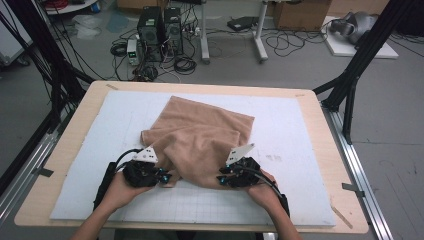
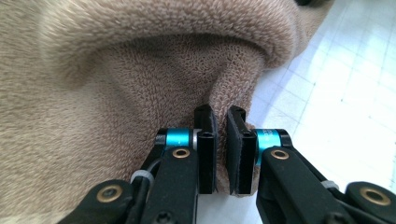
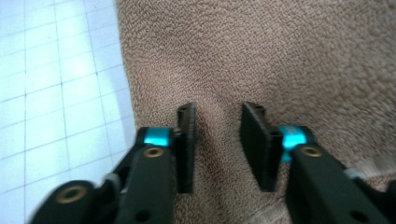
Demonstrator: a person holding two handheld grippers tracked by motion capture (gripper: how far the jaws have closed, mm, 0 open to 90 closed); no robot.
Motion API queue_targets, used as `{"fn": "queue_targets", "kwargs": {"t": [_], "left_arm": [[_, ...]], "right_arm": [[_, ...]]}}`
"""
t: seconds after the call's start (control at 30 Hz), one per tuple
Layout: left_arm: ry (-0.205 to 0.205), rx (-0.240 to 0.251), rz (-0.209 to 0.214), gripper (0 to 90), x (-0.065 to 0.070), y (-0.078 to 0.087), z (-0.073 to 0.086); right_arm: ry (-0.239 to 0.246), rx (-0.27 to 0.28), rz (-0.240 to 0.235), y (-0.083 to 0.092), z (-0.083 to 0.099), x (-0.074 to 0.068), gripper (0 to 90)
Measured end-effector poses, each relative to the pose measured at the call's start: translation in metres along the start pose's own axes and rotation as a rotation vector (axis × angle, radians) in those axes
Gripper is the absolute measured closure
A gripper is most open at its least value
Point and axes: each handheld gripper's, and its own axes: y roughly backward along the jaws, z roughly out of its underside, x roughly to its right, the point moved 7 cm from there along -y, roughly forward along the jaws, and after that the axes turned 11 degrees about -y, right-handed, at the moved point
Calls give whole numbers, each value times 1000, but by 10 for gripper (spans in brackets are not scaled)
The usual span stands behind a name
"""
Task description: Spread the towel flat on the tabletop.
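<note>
A tan terry towel (image 1: pixel 200 130) lies rumpled and partly folded on the white gridded mat (image 1: pixel 295 145). At the towel's near left corner, my left gripper (image 1: pixel 167 177) is shut on a raised fold of cloth. In the left gripper view the towel (image 2: pixel 116 84) bunches up ahead of the left gripper (image 2: pixel 220 116), a thin pinch of it caught between the pads. My right gripper (image 1: pixel 220 179) is at the near right edge. In the right gripper view the right gripper (image 3: pixel 218 114) stands open over the towel (image 3: pixel 280 56), with a ridge of cloth between the jaws and a gap at each pad.
The mat covers most of a light wooden table (image 1: pixel 60 150). Black frame posts (image 1: pixel 360 60) rise at both far corners. Computer towers (image 1: pixel 160 30) and cables sit on the floor beyond the table. Bare mat lies to the left, right and front of the towel.
</note>
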Motion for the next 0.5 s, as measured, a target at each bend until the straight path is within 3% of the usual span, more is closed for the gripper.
{"fn": "queue_targets", "kwargs": {"t": [0.07,0.17,0.27,0.37,0.5], "left_arm": [[5,14,-7,840,-2,8,0],[22,26,-29,843,-8,20,4],[43,63,-39,845,-12,34,4],[43,83,-57,845,-15,49,2],[61,129,-86,845,-25,68,-6]], "right_arm": [[8,-3,-25,1,0,-1,841],[15,4,-57,5,-1,-4,858],[21,34,-58,18,-6,-4,860],[17,82,-43,37,-15,-2,861],[7,121,20,61,-30,12,861]]}}
